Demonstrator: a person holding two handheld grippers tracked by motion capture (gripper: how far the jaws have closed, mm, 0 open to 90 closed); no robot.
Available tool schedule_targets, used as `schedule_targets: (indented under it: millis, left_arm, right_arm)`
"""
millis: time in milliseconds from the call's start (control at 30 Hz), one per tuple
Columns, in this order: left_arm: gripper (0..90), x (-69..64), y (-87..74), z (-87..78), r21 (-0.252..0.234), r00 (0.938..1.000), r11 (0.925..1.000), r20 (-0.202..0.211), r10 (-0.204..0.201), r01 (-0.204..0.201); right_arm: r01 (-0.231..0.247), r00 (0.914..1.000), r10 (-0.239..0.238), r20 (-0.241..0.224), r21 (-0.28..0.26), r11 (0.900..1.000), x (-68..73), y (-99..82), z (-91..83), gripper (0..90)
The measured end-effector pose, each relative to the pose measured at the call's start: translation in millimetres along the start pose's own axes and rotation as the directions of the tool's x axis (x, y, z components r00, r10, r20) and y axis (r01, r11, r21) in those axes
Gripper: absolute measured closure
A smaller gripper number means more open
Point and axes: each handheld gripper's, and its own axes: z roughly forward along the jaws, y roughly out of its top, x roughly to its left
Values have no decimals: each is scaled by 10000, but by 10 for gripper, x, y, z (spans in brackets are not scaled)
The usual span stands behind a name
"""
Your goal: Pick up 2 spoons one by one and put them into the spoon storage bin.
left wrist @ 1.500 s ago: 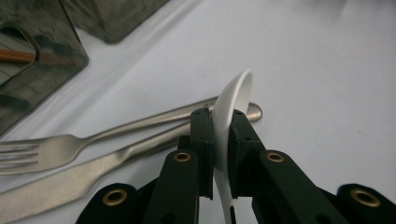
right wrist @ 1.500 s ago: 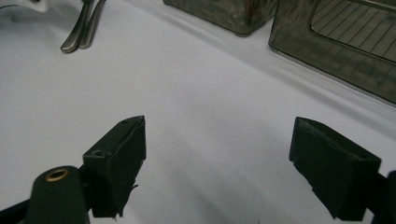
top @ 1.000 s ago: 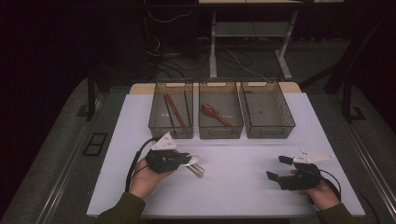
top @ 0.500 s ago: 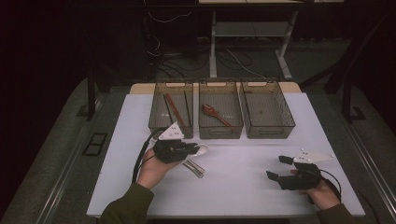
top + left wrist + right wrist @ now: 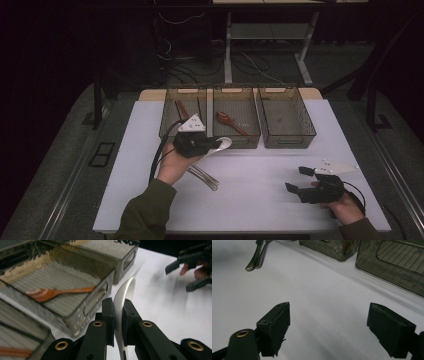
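A white spoon [image 5: 124,298] is pinched in the left claw [image 5: 215,144], its long axis aimed at the middle tray [image 5: 236,142] just beyond, toward the bench's far edge. The right claw [image 5: 299,181], spread and empty, is held well apart near the front right corner.

White table [image 5: 260,200], 3 mesh bins [image 5: 237,118] along back, metal cutlery [image 5: 204,176] near front-left

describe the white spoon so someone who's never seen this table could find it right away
On the white table, three clear bins stand in a row at the far edge. Just in front of the middle bin, the left gripper is shut on the white spoon. It is the lone white utensil: the wooden spoon lies in that bin, and the metal cutlery lies on the table.
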Motion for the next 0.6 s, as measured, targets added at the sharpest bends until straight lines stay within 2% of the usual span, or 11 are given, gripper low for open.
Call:
schedule_targets:
  millis: [200, 433, 533, 600]
  left_arm:
    - [818, 81, 160, 109, -98, 9998, 9998, -74, 187, -188]
    - [819, 227, 312, 246, -509, 9996, 9987, -267, 69, -82]
    - [818, 312, 372, 312, -463, 9993, 9989, -350, 87, -103]
    - [818, 356, 410, 367, -526, 9991, 9986, -409, -54, 33]
  right_arm:
    - [-8, 10000, 8, -4, 0, 10000, -3, -5, -5, 180]
    - [-55, 10000, 55, -9, -30, 10000, -6, -5, -16, 181]
    - [-120, 9999, 120, -32, -44, 9999, -4, -5, -22, 180]
    - [-166, 9999, 166, -37, -50, 9998, -4, -6, -25, 181]
